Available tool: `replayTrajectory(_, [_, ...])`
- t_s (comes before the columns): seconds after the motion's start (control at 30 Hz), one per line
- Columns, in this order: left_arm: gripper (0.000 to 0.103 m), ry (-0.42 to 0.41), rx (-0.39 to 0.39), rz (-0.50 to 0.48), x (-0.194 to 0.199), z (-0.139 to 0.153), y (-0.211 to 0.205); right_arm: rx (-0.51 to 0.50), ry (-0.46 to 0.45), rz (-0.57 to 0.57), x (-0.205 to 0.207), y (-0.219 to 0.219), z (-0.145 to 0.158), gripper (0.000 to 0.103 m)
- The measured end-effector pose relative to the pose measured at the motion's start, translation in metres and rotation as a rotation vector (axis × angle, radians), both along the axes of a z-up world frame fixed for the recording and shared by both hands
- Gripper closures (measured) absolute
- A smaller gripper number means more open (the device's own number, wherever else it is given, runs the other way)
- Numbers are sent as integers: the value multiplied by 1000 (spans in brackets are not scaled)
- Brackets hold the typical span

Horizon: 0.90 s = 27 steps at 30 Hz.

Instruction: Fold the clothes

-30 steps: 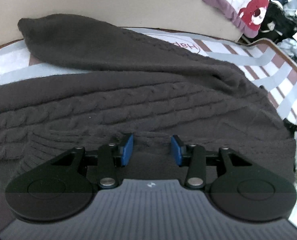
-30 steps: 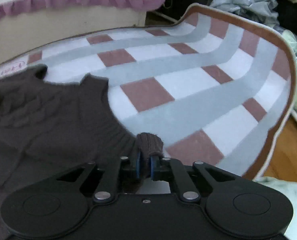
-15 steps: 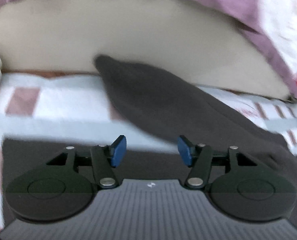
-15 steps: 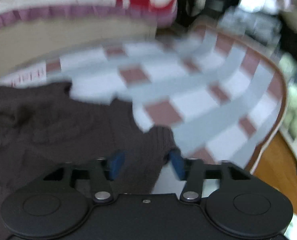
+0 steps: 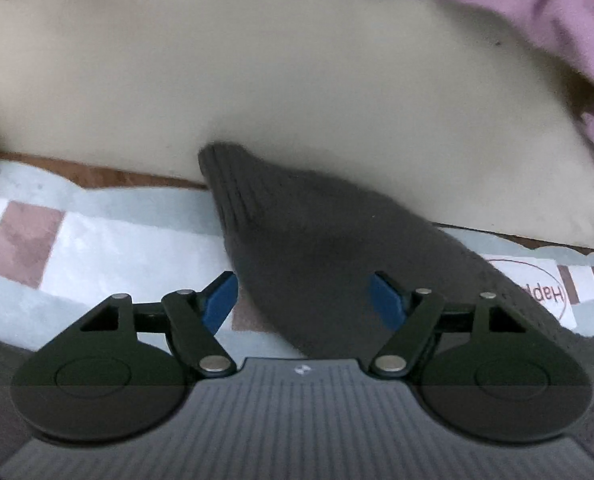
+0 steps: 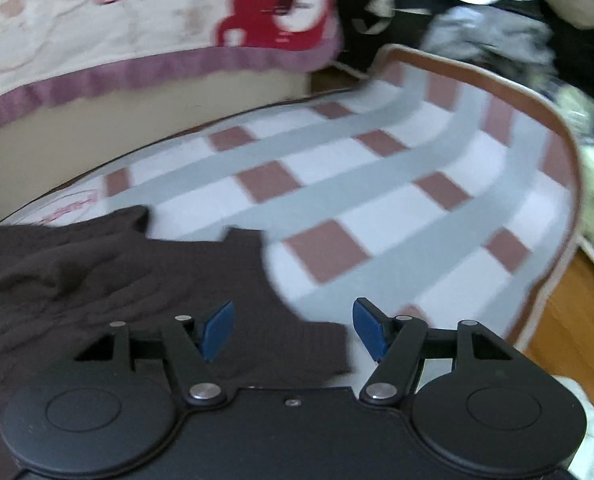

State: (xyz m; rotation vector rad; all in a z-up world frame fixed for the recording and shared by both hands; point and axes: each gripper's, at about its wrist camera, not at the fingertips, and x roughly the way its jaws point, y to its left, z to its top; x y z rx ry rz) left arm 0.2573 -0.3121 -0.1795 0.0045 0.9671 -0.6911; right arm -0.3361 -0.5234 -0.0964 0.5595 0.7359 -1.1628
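Checked mat (image 5: 529, 258) carried red lettering inside a thin oval outline (image 5: 545, 292), ahead and to the right of the left gripper, beside the dark sweater; it stood upside down, only "Hap" legible, the rest covered; right wrist view showed the same red marking (image 6: 75, 204) far left, too blurred to read.

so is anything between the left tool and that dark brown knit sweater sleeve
Nothing visible. The left tool has its jaws opening, and the dark brown knit sweater sleeve lies between them on the grey, white and brown checked mat, untouched by the blue pads. Only bare mat lies beside it.
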Motion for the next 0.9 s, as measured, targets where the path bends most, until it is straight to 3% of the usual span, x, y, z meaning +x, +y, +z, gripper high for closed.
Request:
replayTrajectory(0.13, [30, 19, 19, 33, 5, -13, -8, -13, 28, 157, 33, 5, 0, 32])
replayTrajectory(0.23, [27, -48, 33, 37, 1, -18, -18, -83, 77, 285, 54, 14, -3, 32])
replayTrajectory(0.33, [26, -97, 59, 37, 0, -21, -32, -122, 49, 377, 65, 21, -7, 32])
replayTrajectory(0.37, [41, -114, 66, 39, -1, -21, -35, -111, 34, 403, 70, 23, -7, 32])
replayTrajectory(0.4, [80, -130, 78, 31, -2, -19, -38, -97, 19, 430, 74, 25, -7, 32])
replayTrajectory(0.43, [88, -145, 93, 21, -3, -16, -40, -86, 6, 457, 80, 27, -7, 32])
replayTrajectory(0.53, [89, -193, 27, -19, -18, 12, -33, -73, -26, 518, 96, 34, -4, 32])
replayTrajectory(0.63, [90, -258, -63, -89, -43, 52, -21, -8, -118, 531, 110, 30, -6, 32])
replayTrajectory(0.77, [91, -180, -303, -187, -74, 107, 11, 138, -273, 496, 125, 10, -15, 32])
replayTrajectory(0.9, [91, -196, -527, -272, -126, 157, 68, 340, -498, 358, 126, -24, -30, 32])
